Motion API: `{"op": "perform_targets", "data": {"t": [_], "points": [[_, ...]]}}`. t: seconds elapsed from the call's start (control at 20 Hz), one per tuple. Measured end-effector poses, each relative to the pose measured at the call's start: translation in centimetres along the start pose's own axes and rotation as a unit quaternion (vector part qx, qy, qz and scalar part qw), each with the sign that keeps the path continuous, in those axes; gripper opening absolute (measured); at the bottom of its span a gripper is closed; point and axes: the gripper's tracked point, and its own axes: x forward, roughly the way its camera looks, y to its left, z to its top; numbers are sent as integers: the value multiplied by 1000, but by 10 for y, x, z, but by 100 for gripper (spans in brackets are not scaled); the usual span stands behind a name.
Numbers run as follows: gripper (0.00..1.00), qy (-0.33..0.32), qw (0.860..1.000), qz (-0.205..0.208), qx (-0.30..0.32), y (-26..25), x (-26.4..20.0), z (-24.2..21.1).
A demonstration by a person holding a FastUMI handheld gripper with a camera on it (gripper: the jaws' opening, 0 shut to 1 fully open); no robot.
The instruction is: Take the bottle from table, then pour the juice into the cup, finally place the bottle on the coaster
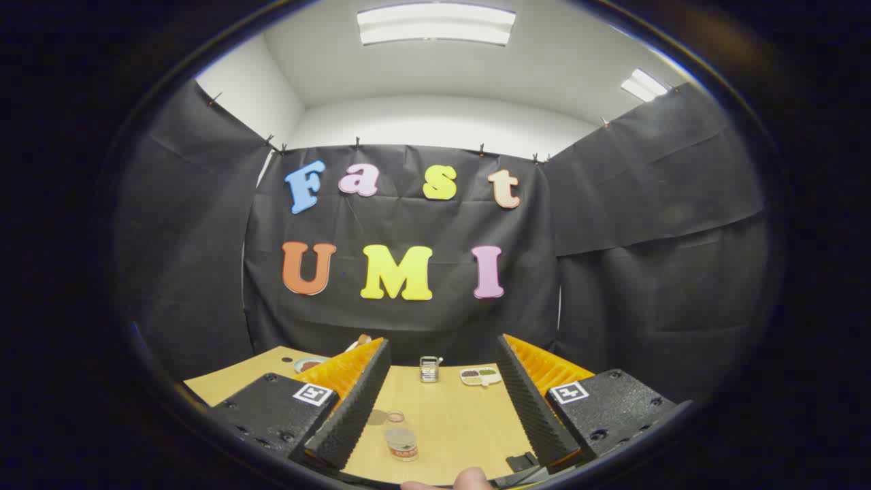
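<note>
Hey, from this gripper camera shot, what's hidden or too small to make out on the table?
- Bottle: small; juice level unreadable.
- Round objects beyond it: too small to tell cup from coaster.
- Dish: partly hidden behind a finger of the open hand-held gripper.
- Divided dish contents: too small.

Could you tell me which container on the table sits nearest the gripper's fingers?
The labelled bottle, between the open fingers; the metal holder and divided dish stand beyond.

The claw [442, 401] stands open above the table [463, 422], with the bottle [401, 444] between its fingers.
</note>
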Motion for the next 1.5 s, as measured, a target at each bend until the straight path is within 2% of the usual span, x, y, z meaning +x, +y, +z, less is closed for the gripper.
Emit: {"op": "perform_targets", "data": {"t": [1.5], "points": [[100,23,999,21,7,18,13,-11]]}}
